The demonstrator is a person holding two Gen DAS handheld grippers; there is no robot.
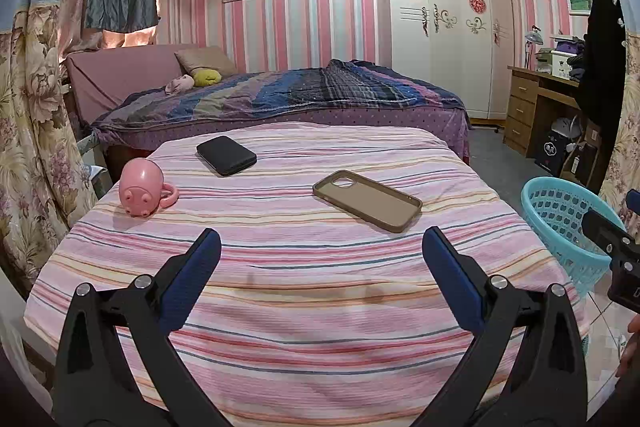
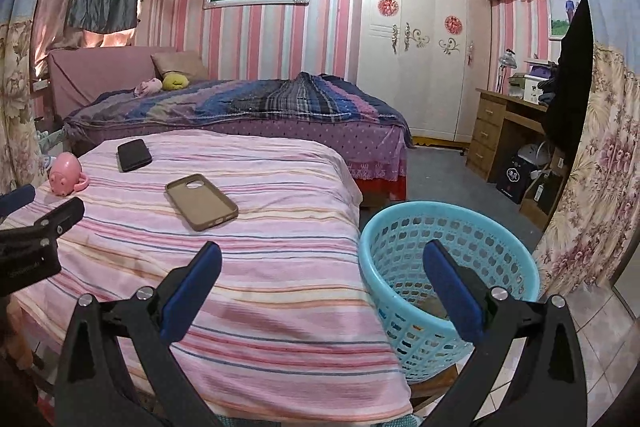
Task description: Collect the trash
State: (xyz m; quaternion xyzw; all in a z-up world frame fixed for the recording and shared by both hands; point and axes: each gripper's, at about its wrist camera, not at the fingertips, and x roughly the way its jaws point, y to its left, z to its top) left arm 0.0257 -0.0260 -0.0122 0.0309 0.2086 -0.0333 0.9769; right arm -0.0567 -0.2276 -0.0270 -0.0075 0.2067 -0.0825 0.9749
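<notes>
Nearest the cameras, the left hand-held gripper (image 1: 321, 247) hangs spread wide and empty over the near end of the striped cloth (image 1: 304, 291) that covers the worktop, and the right hand-held gripper (image 2: 322, 261) is just as wide and empty, straddling the cloth's right edge and the blue basket (image 2: 400, 231). The basket stands on the floor just beside the worktop, probably so that trash can be dropped straight in; something dark lies at its bottom, too dim to identify. Further along the cloth lies a tan phone case (image 1: 367, 200) with its hollow side up, then a black flat case or phone (image 1: 226, 155) toward the far edge, and a pink pig-shaped mug (image 1: 143, 191) tipped on its side at the far left. None of these looks plainly like trash, so judging by the task, either the trash is already in the basket or the case is meant as the next item; I cannot tell which. Beyond are a bed (image 1: 280, 95), a white wardrobe (image 1: 444, 27) and a wooden desk (image 1: 532, 95).
</notes>
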